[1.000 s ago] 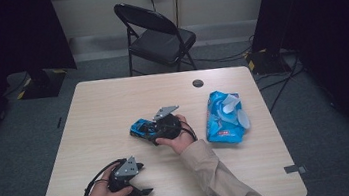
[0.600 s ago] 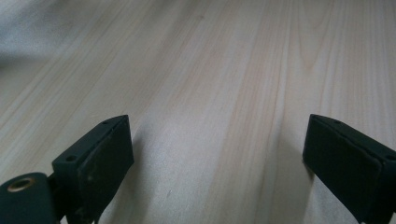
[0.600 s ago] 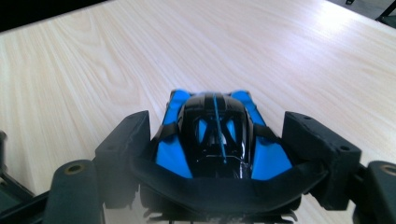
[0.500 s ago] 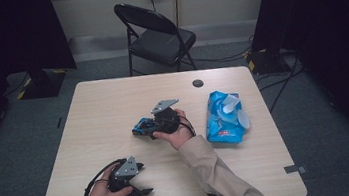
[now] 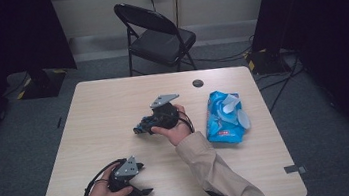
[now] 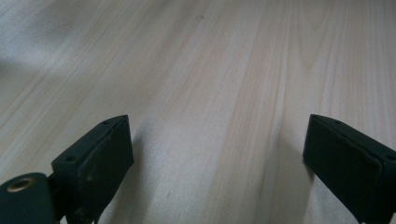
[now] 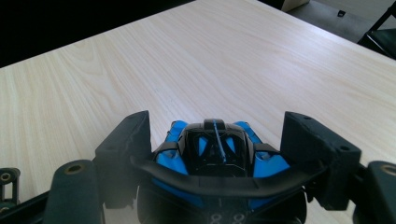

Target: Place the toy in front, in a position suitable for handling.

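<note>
The right claw (image 5: pixel 152 126) is clamped on a blue and black toy car (image 7: pixel 212 154), one jaw on each flank, and holds it near the middle of the worktop (image 5: pixel 103 111). In the right gripper view the car's rear wing spans the gap between the jaws and its nose points away over bare wood; whether its wheels are clear of the surface is hard to tell from the high view, though the car seems lifted a little. The left claw (image 5: pixel 140 180) lies near the front edge of the worktop with its jaws wide apart and nothing between them, resting on or just above the wood.

The chief risk, as I judge it, is the grip itself. The jaws bear on the car's smooth, curved sides, so a tilt of the wrist or a quick swing could let the car twist or slide out nose first and drop onto the worktop. The wing looks thin; if the pads creep back onto it, it might flex or snap. A blue wipes pack (image 5: pixel 225 119) lies just to the right of the hand, so a careless sweep that way could knock it toward the edge. The cable (image 5: pixel 92 181) looped beside the left hand could also snag if that arm comes across to help.
</note>
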